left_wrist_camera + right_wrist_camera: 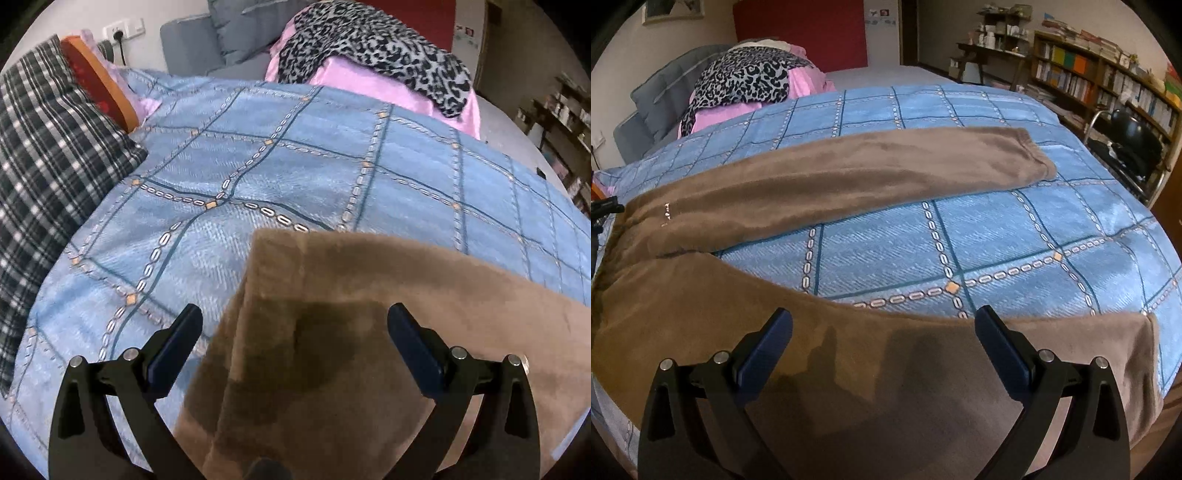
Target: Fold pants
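- Two black two-finger grippers with dark blue pads hang over the soft brown fleece pants (849, 173), which lie spread on the blue quilted bedcover with a chain-pattern grid (1015, 251). The left gripper (294, 321) has its jaws wide apart above the waist end, and the right gripper (882, 325) has its jaws wide apart above the near leg. Neither one holds any cloth.
- Both legs lie apart in a V, the far leg going to its cuff (1039, 157) and the near leg to a hem (1145, 354) close to the edge of the bed. I think this near leg may slide off the edge if it is pulled without support.
- The fleece looks thick and plush, so I judge that a pinch can take only the top layer, or also the bedcover under it, and the fold then comes out crooked.
- If the two grippers lift at unequal height, the waist may twist and the legs will not meet evenly.
- Hidden parts: the fingers cover the cloth directly below them, and it is not possible to say if the pads touch it. The lower part of the near leg is cut off by the frame. A small pale mark (666, 218) on the pants is too small to read.
- The leopard-print cloth on a pink heap (750, 79) is well apart from the pants.
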Demonstrator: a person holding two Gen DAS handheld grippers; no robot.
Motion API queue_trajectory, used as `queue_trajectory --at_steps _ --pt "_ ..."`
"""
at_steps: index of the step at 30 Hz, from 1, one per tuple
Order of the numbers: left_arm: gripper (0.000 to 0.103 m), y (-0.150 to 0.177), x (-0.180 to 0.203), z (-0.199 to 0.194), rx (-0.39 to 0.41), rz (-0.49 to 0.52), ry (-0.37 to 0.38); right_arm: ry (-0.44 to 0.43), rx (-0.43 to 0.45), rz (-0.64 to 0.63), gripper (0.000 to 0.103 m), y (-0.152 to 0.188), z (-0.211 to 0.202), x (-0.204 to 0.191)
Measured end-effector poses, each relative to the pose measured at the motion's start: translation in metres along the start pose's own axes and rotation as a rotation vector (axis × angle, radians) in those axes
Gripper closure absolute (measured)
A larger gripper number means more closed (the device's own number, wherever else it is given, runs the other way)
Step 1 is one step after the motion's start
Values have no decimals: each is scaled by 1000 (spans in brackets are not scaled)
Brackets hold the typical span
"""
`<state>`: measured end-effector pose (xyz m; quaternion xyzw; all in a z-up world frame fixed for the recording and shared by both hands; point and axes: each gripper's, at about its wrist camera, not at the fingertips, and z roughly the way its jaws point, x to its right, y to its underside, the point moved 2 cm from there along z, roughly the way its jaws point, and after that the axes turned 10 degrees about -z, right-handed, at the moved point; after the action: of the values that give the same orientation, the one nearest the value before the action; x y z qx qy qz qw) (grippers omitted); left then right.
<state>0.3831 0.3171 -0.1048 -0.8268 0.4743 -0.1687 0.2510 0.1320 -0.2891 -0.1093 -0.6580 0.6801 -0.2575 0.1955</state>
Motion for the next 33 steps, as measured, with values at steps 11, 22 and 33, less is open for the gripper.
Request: queue_trajectory --at_steps 11,22,33 --pt "27 -27 -8 49 -60 -100 37 -32 -48 -20 5 -10 27 -10" --pt "65 -20 2 35 -8 -79 38 146 33 -70 5 -59 51 57" --pt "67 -22 -3 1 33 -82 91 163 31 140 5 -147 128 200"
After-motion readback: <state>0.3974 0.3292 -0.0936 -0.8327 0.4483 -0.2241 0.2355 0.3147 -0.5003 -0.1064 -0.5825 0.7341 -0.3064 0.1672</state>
